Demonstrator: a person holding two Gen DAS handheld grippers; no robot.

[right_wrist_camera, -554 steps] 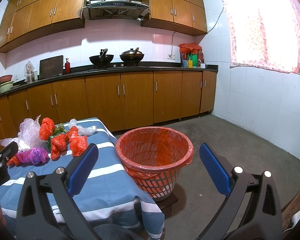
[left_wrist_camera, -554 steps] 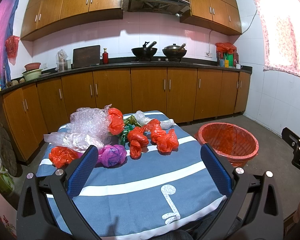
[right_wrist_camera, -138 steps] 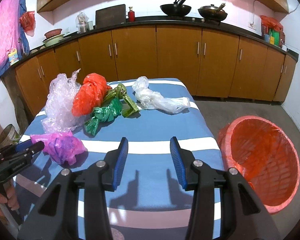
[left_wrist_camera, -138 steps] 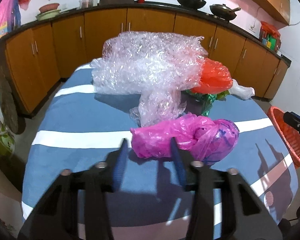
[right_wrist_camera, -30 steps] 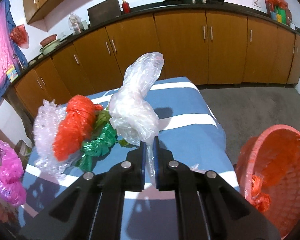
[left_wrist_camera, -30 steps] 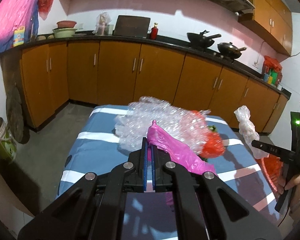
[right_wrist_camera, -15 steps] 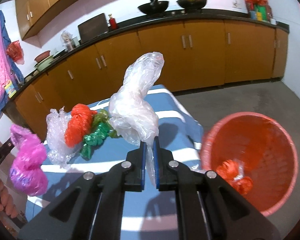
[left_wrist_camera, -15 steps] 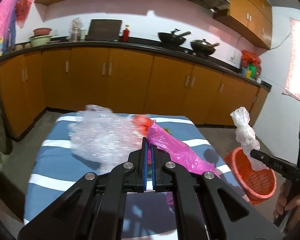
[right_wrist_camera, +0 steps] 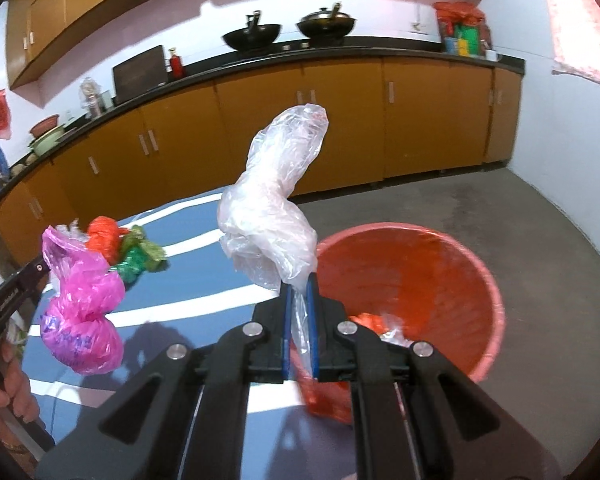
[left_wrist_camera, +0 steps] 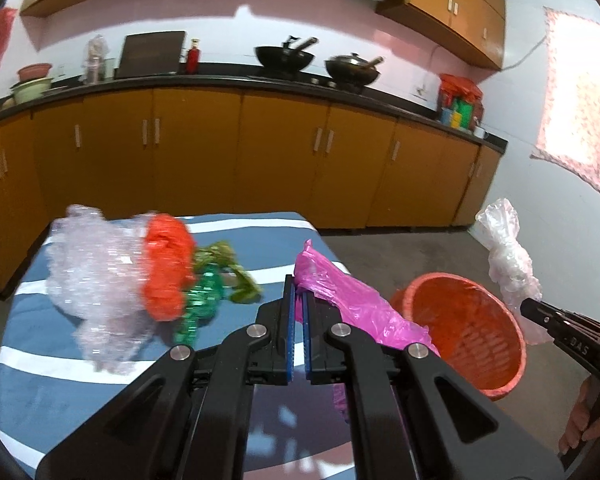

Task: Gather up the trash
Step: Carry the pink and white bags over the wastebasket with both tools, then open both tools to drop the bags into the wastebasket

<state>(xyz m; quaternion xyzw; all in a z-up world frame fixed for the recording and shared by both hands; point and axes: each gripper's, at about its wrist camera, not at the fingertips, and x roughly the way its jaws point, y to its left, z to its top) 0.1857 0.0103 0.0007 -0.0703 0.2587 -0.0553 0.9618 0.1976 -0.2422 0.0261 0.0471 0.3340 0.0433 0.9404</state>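
My left gripper (left_wrist_camera: 299,289) is shut on a pink plastic bag (left_wrist_camera: 352,304), which trails to the right above the blue striped table (left_wrist_camera: 60,392). In the right wrist view the same pink bag (right_wrist_camera: 82,312) hangs at the left from that gripper (right_wrist_camera: 44,270). My right gripper (right_wrist_camera: 299,286) is shut on a clear plastic bag (right_wrist_camera: 276,208) that stands up above the pads, close to the rim of the orange basket (right_wrist_camera: 496,292). In the left wrist view the clear bag (left_wrist_camera: 508,252) hangs over the basket (left_wrist_camera: 512,344). Some trash lies inside the basket.
On the table lie a wad of bubble wrap (left_wrist_camera: 96,272), an orange bag (left_wrist_camera: 166,264) and green bags (left_wrist_camera: 204,304). Wooden cabinets (left_wrist_camera: 260,168) with a dark counter run along the back wall. Bare concrete floor (right_wrist_camera: 520,208) surrounds the basket.
Both grippers have swung to the right with their bags, away from the pile on the table. The basket now sits closer and larger in both views.
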